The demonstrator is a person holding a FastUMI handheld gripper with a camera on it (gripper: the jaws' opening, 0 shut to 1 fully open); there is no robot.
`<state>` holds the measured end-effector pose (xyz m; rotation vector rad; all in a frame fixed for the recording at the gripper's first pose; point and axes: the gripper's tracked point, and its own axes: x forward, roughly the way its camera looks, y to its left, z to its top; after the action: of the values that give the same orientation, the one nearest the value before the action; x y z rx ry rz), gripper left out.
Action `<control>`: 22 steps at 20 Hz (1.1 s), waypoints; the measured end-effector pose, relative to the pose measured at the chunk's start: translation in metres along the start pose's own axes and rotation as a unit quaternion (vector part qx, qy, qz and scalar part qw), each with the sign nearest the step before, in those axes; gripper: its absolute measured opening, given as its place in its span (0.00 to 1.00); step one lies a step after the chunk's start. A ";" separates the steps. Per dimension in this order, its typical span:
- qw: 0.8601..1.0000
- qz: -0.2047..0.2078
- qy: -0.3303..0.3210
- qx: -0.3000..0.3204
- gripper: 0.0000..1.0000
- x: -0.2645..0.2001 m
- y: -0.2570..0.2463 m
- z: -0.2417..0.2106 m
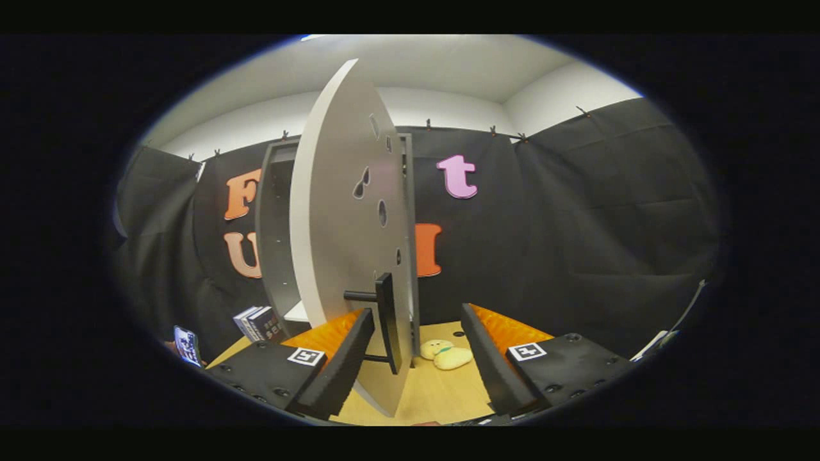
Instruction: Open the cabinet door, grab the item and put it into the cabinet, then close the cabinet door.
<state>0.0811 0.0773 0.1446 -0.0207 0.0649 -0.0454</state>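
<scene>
The grey cabinet (pixel 277 224) stands on the wooden table with its white door (pixel 346 211) swung open toward me, seen nearly edge-on. A black bar handle (pixel 386 320) sticks out of the door's lower part, between my fingers and closer to the left one. My gripper (pixel 416 336) is open, its fingers wide apart on either side of the door's lower edge and not touching the handle. A small yellow plush toy (pixel 446 354) lies on the table just beyond the fingers, right of the door. The cabinet's inside is mostly hidden by the door.
A stack of dark books (pixel 259 322) leans at the cabinet's left foot. A phone-like object (pixel 186 346) sits at the far left table edge. Bare wooden tabletop (pixel 435 390) stretches between the fingers. Black cloth walls close in behind and to the right.
</scene>
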 end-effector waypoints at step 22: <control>0.982 0.188 0.017 -0.001 1.00 0.068 0.153 -0.014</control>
<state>0.1553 0.2272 0.1230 -0.0091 0.1022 0.3323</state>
